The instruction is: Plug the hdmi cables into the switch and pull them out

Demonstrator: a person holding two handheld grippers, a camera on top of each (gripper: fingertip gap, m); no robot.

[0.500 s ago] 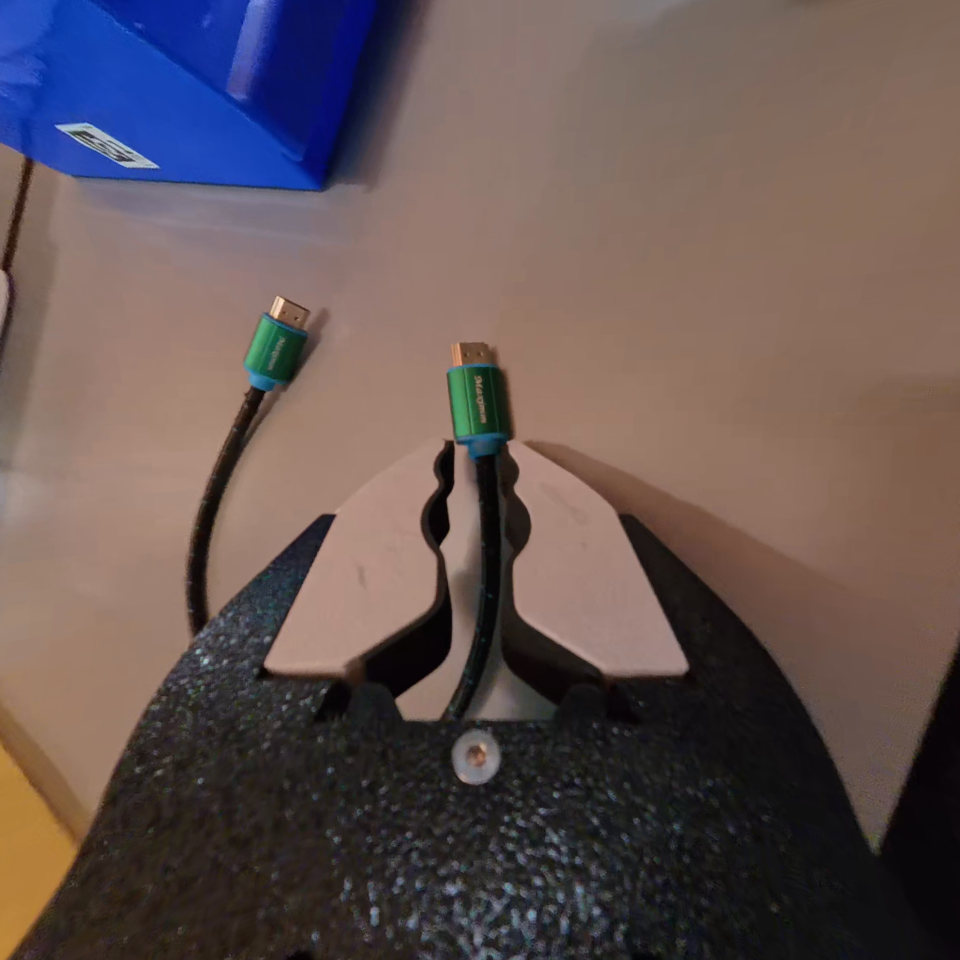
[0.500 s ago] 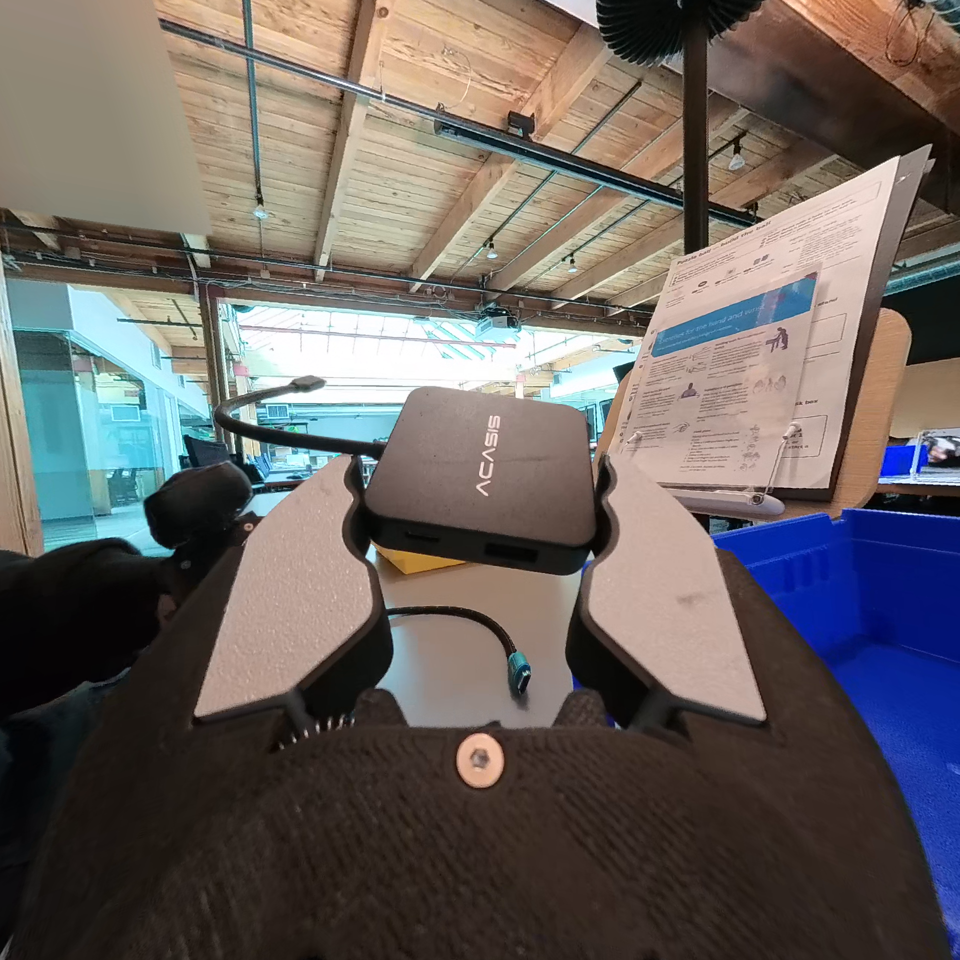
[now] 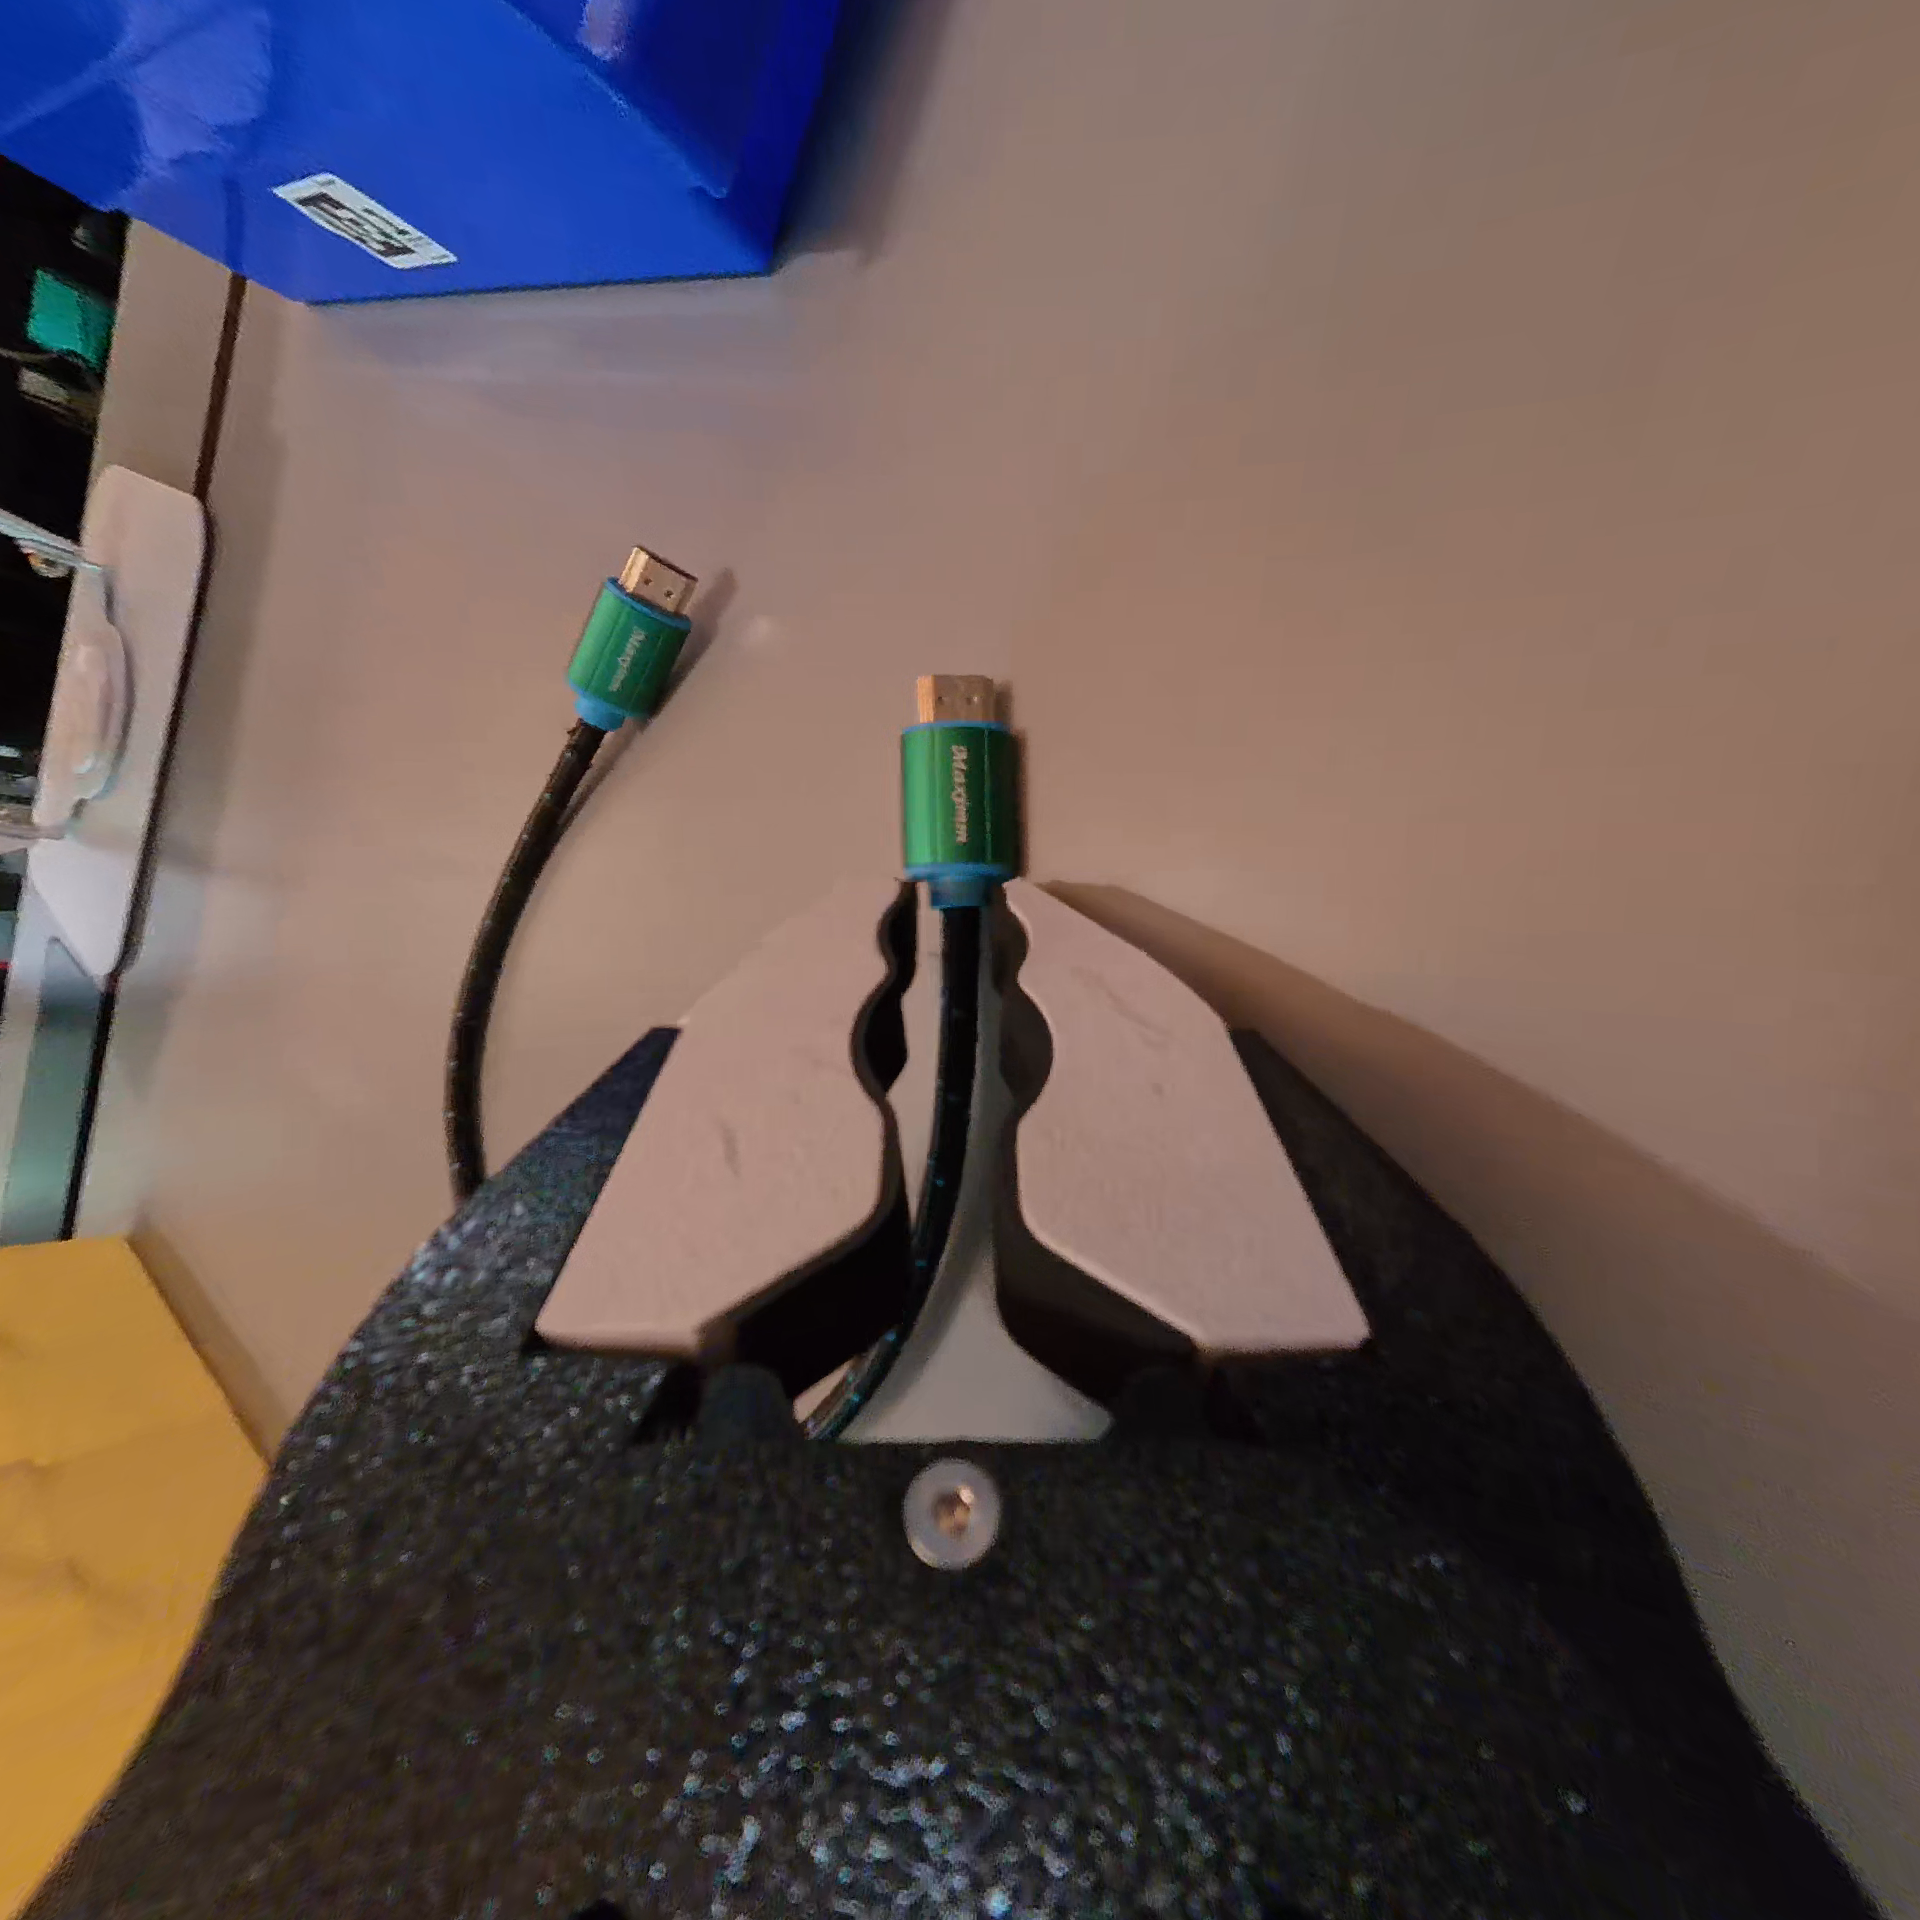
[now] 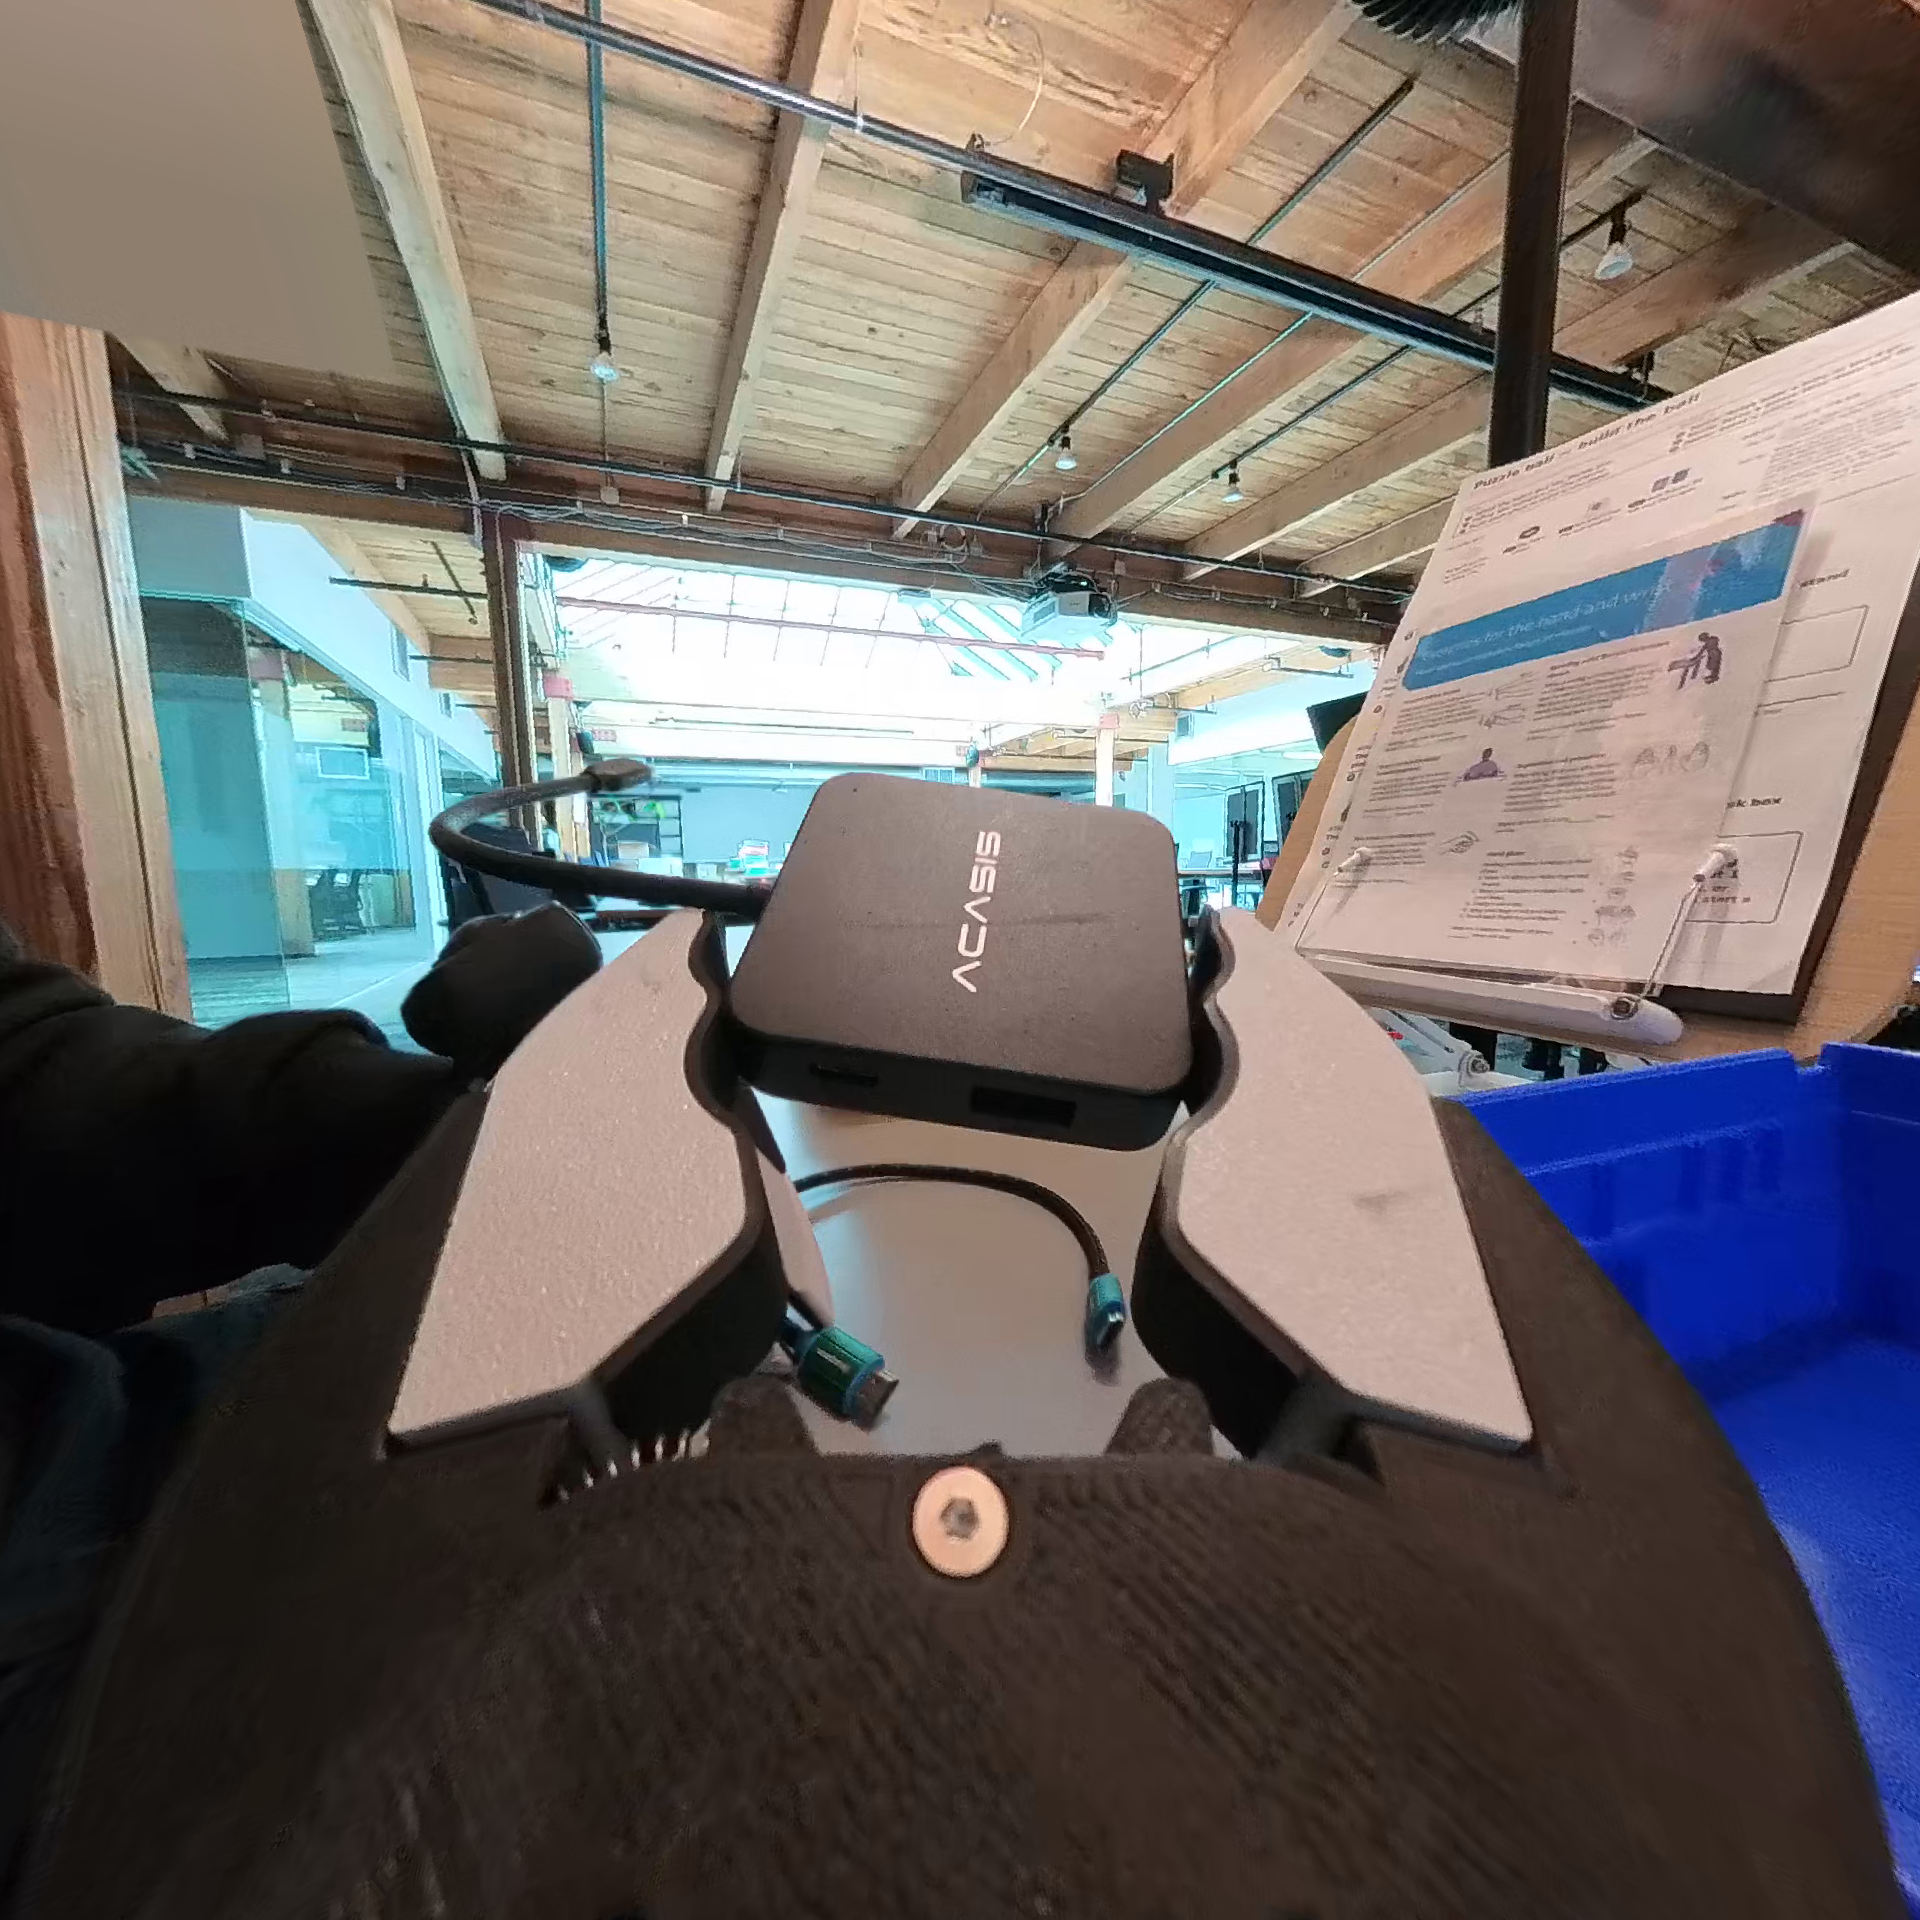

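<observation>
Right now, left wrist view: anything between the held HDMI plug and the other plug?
No. Bare table separates the held plug from the loose plug.

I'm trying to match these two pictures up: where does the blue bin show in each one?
Left wrist view: blue bin in the top left corner, standing on the grey table.
Right wrist view: blue bin at the right edge, its open top visible.
Shared landmark: the loose green HDMI plug lying on the table.

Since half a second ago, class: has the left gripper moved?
Yes. The left gripper, shut on the HDMI cable, has drawn back and leftward: the corner of the blue bin now sits farther up and right in its view.
</observation>
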